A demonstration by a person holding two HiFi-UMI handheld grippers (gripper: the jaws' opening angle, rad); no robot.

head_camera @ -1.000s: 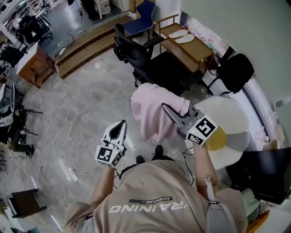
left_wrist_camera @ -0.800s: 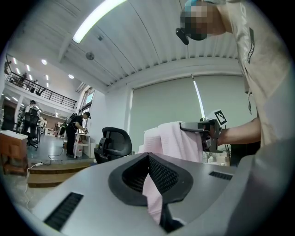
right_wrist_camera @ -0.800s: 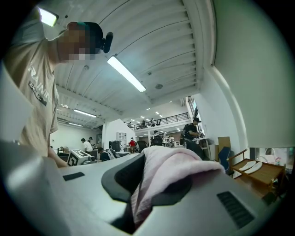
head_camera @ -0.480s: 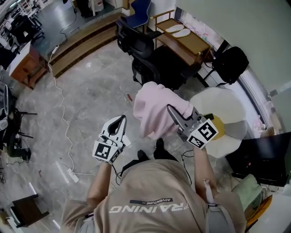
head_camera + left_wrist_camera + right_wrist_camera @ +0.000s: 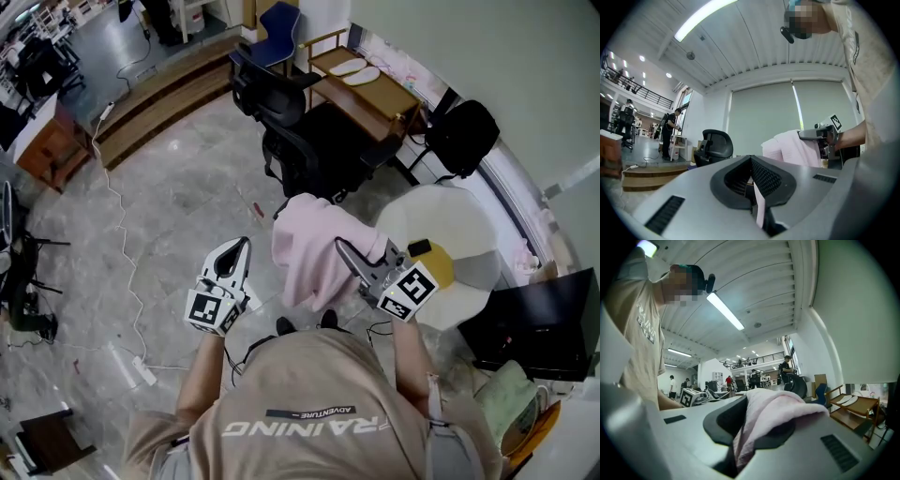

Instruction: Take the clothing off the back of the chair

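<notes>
A pink garment (image 5: pixel 309 246) hangs in the air in front of the person, clear of the black office chair (image 5: pixel 292 141) behind it. My right gripper (image 5: pixel 343 247) is shut on the garment's upper right edge. In the right gripper view the cloth (image 5: pixel 773 416) bunches over both jaws and hides their tips. My left gripper (image 5: pixel 245 244) is held to the left of the garment, apart from it, with its jaws shut and nothing gripped. From the left gripper view, the garment (image 5: pixel 790 147) and the right gripper (image 5: pixel 820 136) show to the right beyond the closed jaws.
A round white table (image 5: pixel 450 225) with a yellow thing (image 5: pixel 442 270) on it stands at the right. A second black chair (image 5: pixel 466 136) and a wooden bench (image 5: pixel 375 89) are behind. A white cable (image 5: pixel 122 239) and power strip (image 5: pixel 142 371) lie on the marble floor.
The right gripper has drawn the pink garment farther from the black chair, toward the person. The left gripper has shifted slightly left and stays shut.
</notes>
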